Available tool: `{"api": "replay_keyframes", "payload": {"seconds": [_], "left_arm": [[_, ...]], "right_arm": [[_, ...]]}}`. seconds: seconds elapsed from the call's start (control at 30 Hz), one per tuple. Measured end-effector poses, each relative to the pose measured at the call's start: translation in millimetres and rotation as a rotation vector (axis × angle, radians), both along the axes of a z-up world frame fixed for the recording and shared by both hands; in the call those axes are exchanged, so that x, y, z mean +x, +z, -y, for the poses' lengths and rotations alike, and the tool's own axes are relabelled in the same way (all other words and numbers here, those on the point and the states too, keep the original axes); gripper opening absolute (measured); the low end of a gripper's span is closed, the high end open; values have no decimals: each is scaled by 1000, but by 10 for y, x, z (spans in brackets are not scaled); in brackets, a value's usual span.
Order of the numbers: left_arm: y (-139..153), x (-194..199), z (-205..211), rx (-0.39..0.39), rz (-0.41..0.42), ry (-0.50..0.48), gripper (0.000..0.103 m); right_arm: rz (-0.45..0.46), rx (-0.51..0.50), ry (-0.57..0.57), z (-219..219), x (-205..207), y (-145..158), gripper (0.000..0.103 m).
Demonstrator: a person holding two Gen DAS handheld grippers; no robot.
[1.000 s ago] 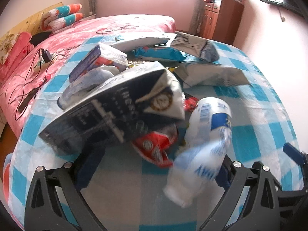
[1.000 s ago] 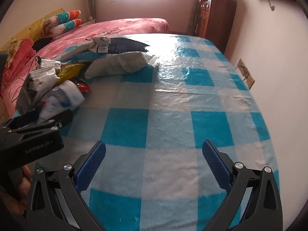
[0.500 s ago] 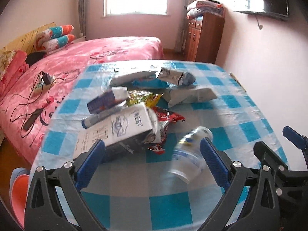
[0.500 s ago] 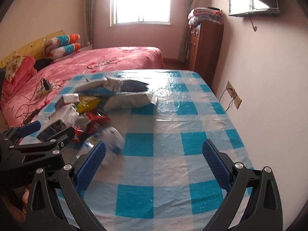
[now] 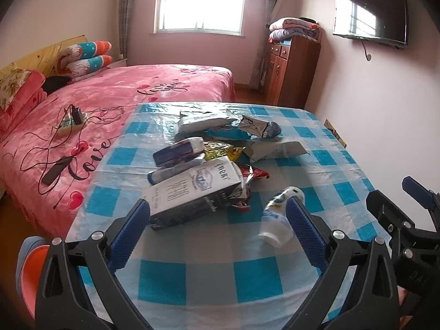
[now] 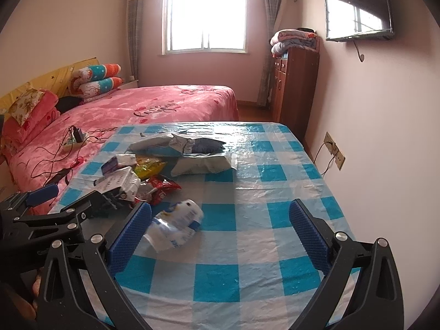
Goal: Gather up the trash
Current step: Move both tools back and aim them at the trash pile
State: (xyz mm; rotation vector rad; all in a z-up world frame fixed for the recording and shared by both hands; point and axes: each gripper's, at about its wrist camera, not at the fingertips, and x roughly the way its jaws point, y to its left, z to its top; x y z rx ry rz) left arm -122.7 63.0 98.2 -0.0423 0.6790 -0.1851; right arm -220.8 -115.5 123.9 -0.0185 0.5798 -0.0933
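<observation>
Trash lies heaped on a table with a blue-and-white checked cloth [image 5: 255, 277]. A black-and-white milk carton [image 5: 192, 192] lies on its side at the front of the heap. A crumpled white and blue bottle [image 5: 277, 217] [image 6: 176, 225] lies apart on the right. Behind are a red wrapper [image 6: 162, 187], a yellow wrapper [image 6: 148, 166], a blue-white box [image 5: 177, 152] and grey mailer bags [image 6: 203, 165]. My left gripper [image 5: 218, 232] is open above the near table edge, the carton and bottle just ahead of its fingers. My right gripper [image 6: 220, 235] is open, the bottle by its left finger.
A pink bed [image 5: 110, 104] with cables and a charger [image 5: 70, 119] stands left of the table. A wooden cabinet [image 6: 294, 88] with folded blankets is at the back right, a TV [image 6: 357, 8] on the right wall. An orange and blue thing [image 5: 27, 272] lies on the floor at left.
Both grippers have pulled back and risen from the heap, so the whole table now shows. The white bottle has rolled out to the right of the carton and lies apart.
</observation>
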Motion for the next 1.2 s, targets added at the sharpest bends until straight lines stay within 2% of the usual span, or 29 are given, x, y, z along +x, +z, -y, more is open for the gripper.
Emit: {"api": "replay_keyframes", "payload": {"seconds": [0.3,0.53,0.77,0.93,1.07,1.2], "left_arm": [[-10,-132,-180,17,17,21,99],[-123,-104,-381,10,-13,48,99],[-280,19,-584,22,-40,66,99],[-291,166,-633,32,-7,-69,99],[-321,357,-647,39,-15,-199,99],[-393,551,-649,51,-41,-263,99]], "right_arm": [[6,-10,4,-95,-94,24,99],[-10,68,-22,19,-76,2,99],[-85,121,-40,153,24,-159,99],[-169,251,24,201,189,-343,99],[-220,366,88,180,336,-478,98],[-265,456,139,121,469,-597,94]]}}
